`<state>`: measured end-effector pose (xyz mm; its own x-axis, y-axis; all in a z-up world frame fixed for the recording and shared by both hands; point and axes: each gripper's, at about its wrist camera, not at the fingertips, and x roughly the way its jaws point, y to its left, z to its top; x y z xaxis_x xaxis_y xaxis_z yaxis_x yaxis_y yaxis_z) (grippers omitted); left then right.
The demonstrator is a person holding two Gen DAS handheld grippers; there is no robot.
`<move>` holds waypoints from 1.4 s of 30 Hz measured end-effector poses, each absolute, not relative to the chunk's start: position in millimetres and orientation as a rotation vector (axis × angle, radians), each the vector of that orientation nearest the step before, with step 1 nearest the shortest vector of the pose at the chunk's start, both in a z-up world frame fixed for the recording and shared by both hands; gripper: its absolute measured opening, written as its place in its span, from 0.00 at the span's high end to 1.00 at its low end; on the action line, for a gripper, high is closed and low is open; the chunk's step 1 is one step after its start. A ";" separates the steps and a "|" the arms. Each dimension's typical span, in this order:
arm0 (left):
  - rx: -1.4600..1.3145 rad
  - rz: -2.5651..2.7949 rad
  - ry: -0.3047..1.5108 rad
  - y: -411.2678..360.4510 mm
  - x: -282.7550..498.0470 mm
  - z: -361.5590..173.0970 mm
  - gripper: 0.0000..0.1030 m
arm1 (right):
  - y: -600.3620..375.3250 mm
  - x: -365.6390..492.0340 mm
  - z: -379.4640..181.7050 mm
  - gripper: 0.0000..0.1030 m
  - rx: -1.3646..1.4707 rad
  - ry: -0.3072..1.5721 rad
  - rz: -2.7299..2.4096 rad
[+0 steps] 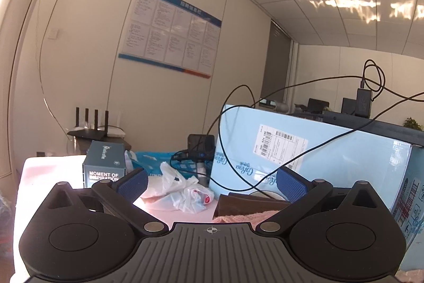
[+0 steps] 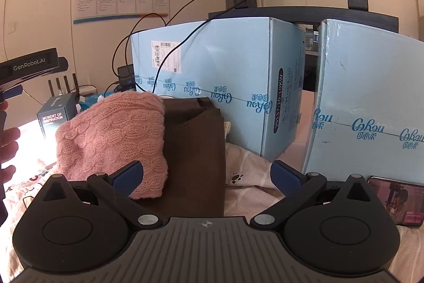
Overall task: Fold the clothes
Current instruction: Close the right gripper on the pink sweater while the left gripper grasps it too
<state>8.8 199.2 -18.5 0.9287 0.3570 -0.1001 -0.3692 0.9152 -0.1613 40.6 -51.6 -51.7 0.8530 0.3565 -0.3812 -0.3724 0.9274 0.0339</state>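
Observation:
A folded pink cable-knit sweater (image 2: 111, 139) lies on top of a folded dark brown garment (image 2: 194, 150) on the printed bedsheet (image 2: 246, 190). My right gripper (image 2: 206, 177) is open and empty, just in front of the stack; its left finger overlaps the sweater's near edge in view. My left gripper (image 1: 212, 183) is open and empty, raised and pointing toward the wall. In the left wrist view only a strip of the pink sweater (image 1: 249, 218) and the brown garment (image 1: 238, 204) shows below the fingers. The left gripper's body (image 2: 29, 68) shows at the right wrist view's left edge.
Two light blue cartons (image 2: 217, 81) (image 2: 371, 108) stand behind the stack, with black cables (image 1: 265, 129) draped over them. A phone (image 2: 397, 203) lies at the right. A small teal box (image 1: 104, 163), a crumpled plastic bag (image 1: 180, 190) and a router (image 1: 90, 129) sit at the left.

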 end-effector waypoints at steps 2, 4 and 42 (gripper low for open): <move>-0.208 0.348 0.056 210.0 8.9 -29.3 0.00 | -40.6 42.6 -52.5 0.00 -0.063 0.384 0.419; -0.234 0.332 0.041 221.5 9.3 -43.4 0.00 | -29.6 46.1 -54.7 0.00 -0.075 0.385 0.447; -0.818 0.105 0.377 266.2 50.1 -150.9 0.15 | 21.2 121.0 -125.3 0.48 0.377 0.461 0.708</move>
